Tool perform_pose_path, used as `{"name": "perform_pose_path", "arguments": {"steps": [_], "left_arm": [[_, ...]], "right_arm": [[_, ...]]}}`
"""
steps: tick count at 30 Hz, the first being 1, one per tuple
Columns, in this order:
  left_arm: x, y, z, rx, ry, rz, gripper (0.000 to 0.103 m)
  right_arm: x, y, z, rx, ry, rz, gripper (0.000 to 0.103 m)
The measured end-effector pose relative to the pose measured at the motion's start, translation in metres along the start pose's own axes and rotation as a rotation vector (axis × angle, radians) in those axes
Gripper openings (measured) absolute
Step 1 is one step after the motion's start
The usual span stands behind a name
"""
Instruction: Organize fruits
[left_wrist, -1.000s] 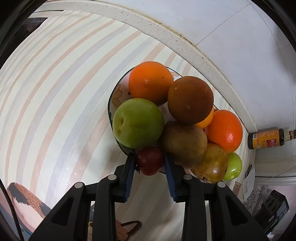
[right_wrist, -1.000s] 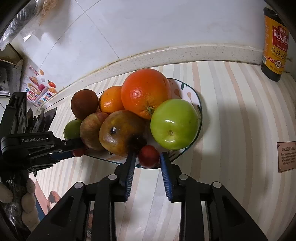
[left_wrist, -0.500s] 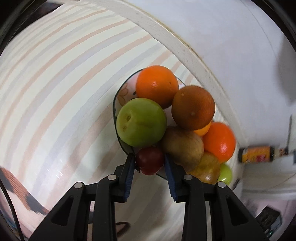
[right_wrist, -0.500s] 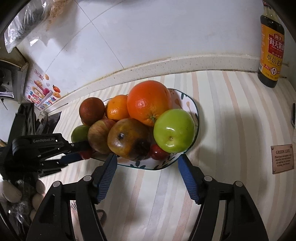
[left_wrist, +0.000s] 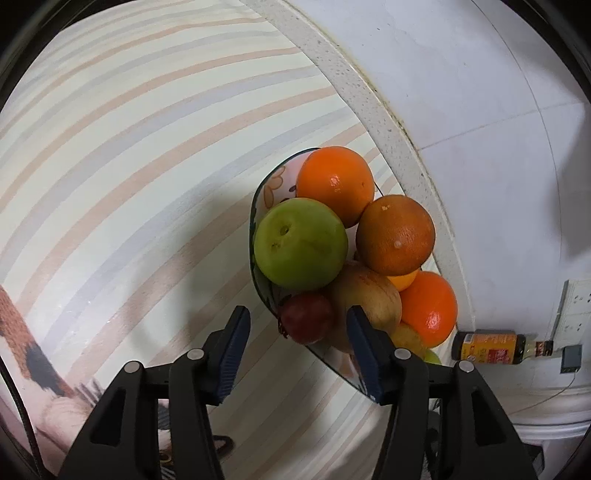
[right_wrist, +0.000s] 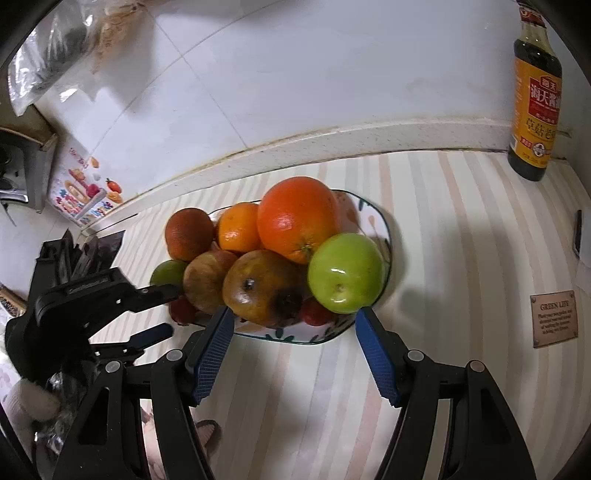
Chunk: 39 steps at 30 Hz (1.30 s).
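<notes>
My left hand-held gripper (left_wrist: 297, 332) stands released around the small red fruit (left_wrist: 306, 318) at the plate (left_wrist: 263, 192)'s near rim; my right hand-held gripper (right_wrist: 293, 341) gapes empty before the plate. I judge both should back straight off, so no fruit rolls. Only the right view shows a second red fruit (right_wrist: 314, 312) beneath the green apple (right_wrist: 345, 271).
</notes>
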<state>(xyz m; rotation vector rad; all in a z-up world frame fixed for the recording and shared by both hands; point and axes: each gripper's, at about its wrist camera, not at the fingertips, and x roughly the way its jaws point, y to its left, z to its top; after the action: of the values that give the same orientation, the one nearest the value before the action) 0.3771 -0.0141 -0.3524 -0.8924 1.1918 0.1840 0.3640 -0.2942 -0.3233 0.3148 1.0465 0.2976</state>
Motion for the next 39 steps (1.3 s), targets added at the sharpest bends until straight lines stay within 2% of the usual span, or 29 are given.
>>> {"name": "perform_pose_path", "arguments": {"steps": [1,3,4,5,6,7,8,10,12,15,19,25,33,39], "left_arm": [[-0.002,-0.002,-0.001,0.017,0.000,0.019,0.053],[-0.011,-0.006,-0.004,0.062,-0.012,0.057,0.053],[-0.016,-0.009,-0.006,0.093,-0.022,0.081,0.053],[-0.021,-0.012,-0.009,0.134,-0.032,0.111,0.053],[-0.026,-0.017,-0.012,0.197,-0.043,0.174,0.053],[-0.030,-0.022,-0.015,0.259,-0.055,0.232,0.058],[-0.036,-0.028,-0.019,0.330,-0.074,0.288,0.071],[-0.048,-0.033,-0.026,0.422,-0.106,0.358,0.087],[-0.063,-0.037,-0.031,0.484,-0.128,0.376,0.089],[-0.091,-0.043,-0.042,0.574,-0.158,0.373,0.097],[-0.136,-0.049,-0.062,0.695,-0.195,0.336,0.097],[-0.205,-0.045,-0.090,0.810,-0.224,0.256,0.097],[-0.288,-0.026,-0.120,0.856,-0.273,0.174,0.097],[-0.331,-0.018,-0.136,0.868,-0.316,0.160,0.097]], "right_arm": [[0.000,0.000,0.000,0.005,0.006,-0.004,0.072],[-0.001,0.001,0.002,0.008,0.021,-0.036,0.086],[-0.001,0.001,0.003,0.007,0.032,-0.053,0.089],[-0.001,0.003,0.004,0.006,0.042,-0.064,0.092],[-0.003,0.005,0.005,0.005,0.053,-0.088,0.093],[-0.005,0.006,0.006,0.005,0.061,-0.109,0.093],[-0.008,0.008,0.006,0.004,0.067,-0.120,0.093],[-0.016,0.012,0.007,0.001,0.066,-0.131,0.094],[-0.029,0.019,0.007,-0.016,0.055,-0.162,0.097],[-0.054,0.032,0.001,-0.025,0.032,-0.187,0.097],[-0.098,0.056,-0.014,-0.025,-0.010,-0.232,0.097],[-0.171,0.098,-0.048,-0.005,-0.089,-0.297,0.098],[-0.265,0.150,-0.095,0.013,-0.181,-0.341,0.100],[-0.313,0.181,-0.118,-0.017,-0.220,-0.346,0.100]]}}
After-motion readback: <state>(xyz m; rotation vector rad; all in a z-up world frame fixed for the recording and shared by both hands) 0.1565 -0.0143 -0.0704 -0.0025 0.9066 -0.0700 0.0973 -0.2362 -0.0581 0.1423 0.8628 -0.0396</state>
